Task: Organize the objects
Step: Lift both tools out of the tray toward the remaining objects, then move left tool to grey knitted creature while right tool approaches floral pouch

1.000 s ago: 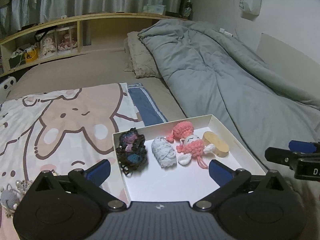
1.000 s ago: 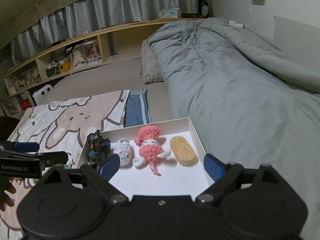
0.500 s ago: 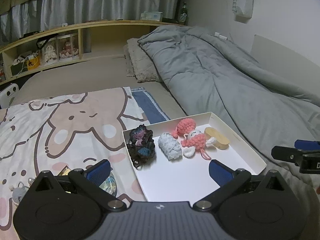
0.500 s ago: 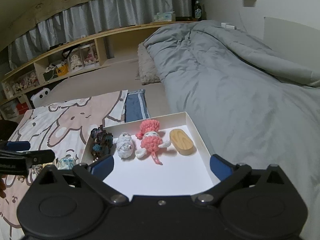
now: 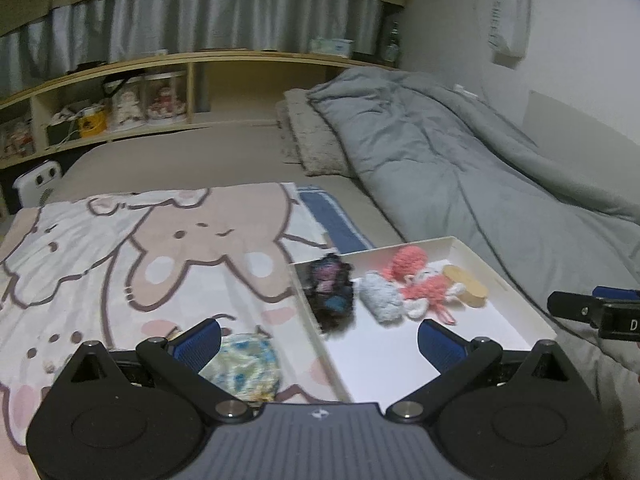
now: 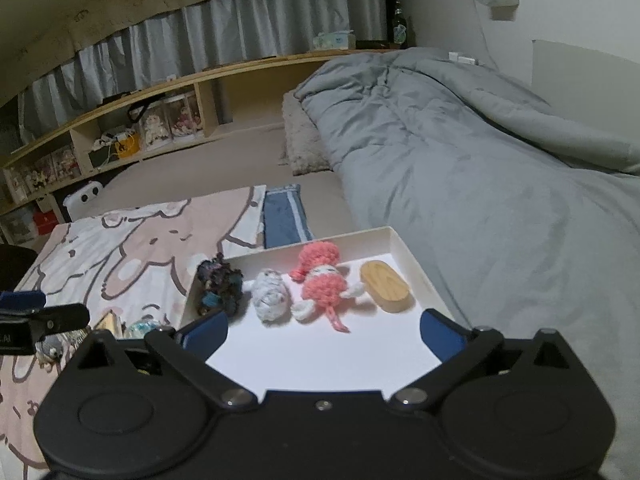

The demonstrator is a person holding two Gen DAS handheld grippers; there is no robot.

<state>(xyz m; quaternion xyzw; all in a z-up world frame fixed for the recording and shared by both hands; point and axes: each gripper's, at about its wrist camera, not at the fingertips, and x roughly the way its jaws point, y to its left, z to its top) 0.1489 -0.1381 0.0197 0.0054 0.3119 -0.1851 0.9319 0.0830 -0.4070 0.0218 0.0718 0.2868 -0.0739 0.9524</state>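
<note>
- White tray [image 6: 416, 276] on bed, against grey duvet [image 6: 460, 168].
- Along tray's far edge, left to right: dark yarn bundle [image 6: 220, 286], pale blue crochet piece [image 6: 272, 296], pink crochet doll [image 6: 322, 280], wooden oval [image 6: 386, 286].
- Left gripper [image 5: 320, 342] released, empty, over tray's left edge.
- Floral pouch [image 5: 244, 366] on cartoon blanket [image 5: 120, 248], touching left finger.
- Right gripper [image 6: 322, 334] released, empty, above tray's near edge.

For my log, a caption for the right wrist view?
Open right gripper over white tray holding four small items on bed.

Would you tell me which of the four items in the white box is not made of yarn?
The wooden oval piece, rightmost in the white box; its smooth tan surface sets it apart.
</note>
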